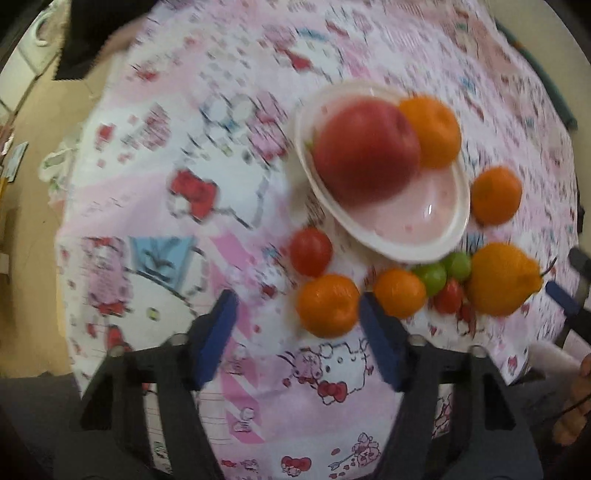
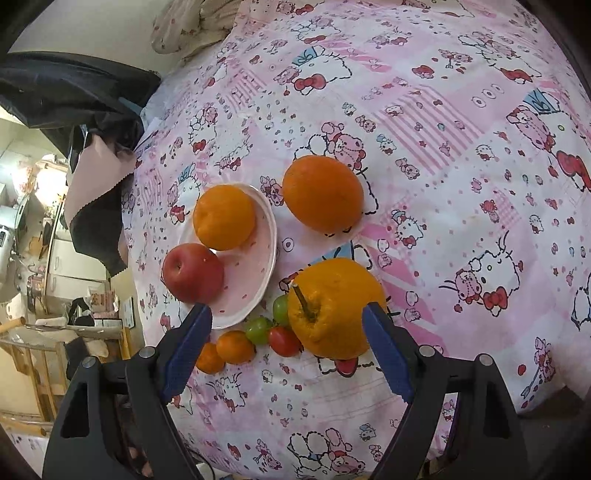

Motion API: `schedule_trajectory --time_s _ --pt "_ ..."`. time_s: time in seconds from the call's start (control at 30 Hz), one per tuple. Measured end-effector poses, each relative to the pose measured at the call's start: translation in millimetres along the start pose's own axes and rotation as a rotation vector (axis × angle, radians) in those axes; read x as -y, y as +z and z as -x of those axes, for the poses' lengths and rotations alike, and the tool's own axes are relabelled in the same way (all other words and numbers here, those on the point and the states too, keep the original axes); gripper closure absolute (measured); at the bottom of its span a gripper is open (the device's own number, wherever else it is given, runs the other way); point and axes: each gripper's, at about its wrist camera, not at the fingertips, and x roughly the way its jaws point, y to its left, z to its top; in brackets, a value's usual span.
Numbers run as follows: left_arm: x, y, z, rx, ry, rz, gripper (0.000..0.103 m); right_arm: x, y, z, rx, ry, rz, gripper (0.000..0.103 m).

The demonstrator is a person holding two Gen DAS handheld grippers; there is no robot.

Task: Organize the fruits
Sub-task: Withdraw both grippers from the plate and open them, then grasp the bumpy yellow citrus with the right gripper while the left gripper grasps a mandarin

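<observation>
Left wrist view, blurred by motion: left gripper [image 1: 295, 310] points down at the cloth [image 1: 166, 166], a pink cartoon-cat print, its blue fingers [image 1: 218, 332] part-way apart with nothing pinched between them; a small tangerine [image 1: 328, 305] sits just inside the right-hand finger, close to it, contact not clear. Above it a cherry tomato [image 1: 311, 252]; further up the white plate [image 1: 439, 236] holding a red apple [image 1: 365, 151] and an orange [image 1: 430, 131] pressed together at its far end, the near half of the plate bare. Right of the plate a loose orange [image 1: 496, 195] on the cloth. Below the plate's rim a row: second tangerine [image 1: 400, 292], two green grapes [image 1: 432, 277], a smaller tomato [image 1: 448, 296], then a large stemmed citrus [image 1: 502, 278]. Only this view shows the other tool's blue tip at the far right edge and a hand [image 1: 576, 406] in the lower right corner. Right wrist view, sharp: right gripper [image 2: 288, 317] has its jaws spread wide and holds nothing; the left finger lies over the plate's [image 2: 266, 221] near rim, the right finger sits just beside the large citrus [image 2: 332, 308], whose stem faces the camera. Between the fingers run the two tangerines [image 2: 235, 347], grapes [image 2: 258, 329] and the tomato [image 2: 283, 341]. Here the apple [image 2: 192, 272] overhangs the plate's left edge, the orange [image 2: 224, 217] sits at its far side, and the loose orange [image 2: 323, 194] lies apart to the right. This view alone shows a cluttered room and dark fabric at far left, and a pillow [image 2: 177, 29] at the top
</observation>
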Motion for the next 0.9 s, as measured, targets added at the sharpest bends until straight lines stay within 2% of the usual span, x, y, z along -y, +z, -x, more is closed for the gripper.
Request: schedule_trajectory --time_s 0.07,0.17,0.27,0.37,0.53,0.77,0.9 --pt "5 -1 -7 -0.018 0.006 -0.006 0.042 5 1 3 0.014 -0.001 -0.015 0.017" --pt "17 -2 -3 0.006 -0.002 -0.043 0.043 15 4 3 0.027 -0.065 -0.028 0.016" --pt "33 -2 7 0.048 -0.002 -0.099 0.042 24 3 -20 -0.065 -0.119 -0.045 0.014" --pt "39 0 13 0.062 -0.012 -0.106 0.042 17 1 -42 -0.129 -0.143 -0.014 0.014" --pt "27 4 23 0.087 -0.018 -0.074 0.042 2 1 -81 -0.168 -0.295 0.101 0.014" --pt "23 7 36 0.128 -0.028 -0.067 0.042 5 -1 -85 -0.182 -0.286 0.119 0.023" --pt "28 7 39 0.142 -0.041 -0.076 0.042 8 -4 -54 -0.126 -0.195 0.08 0.024"
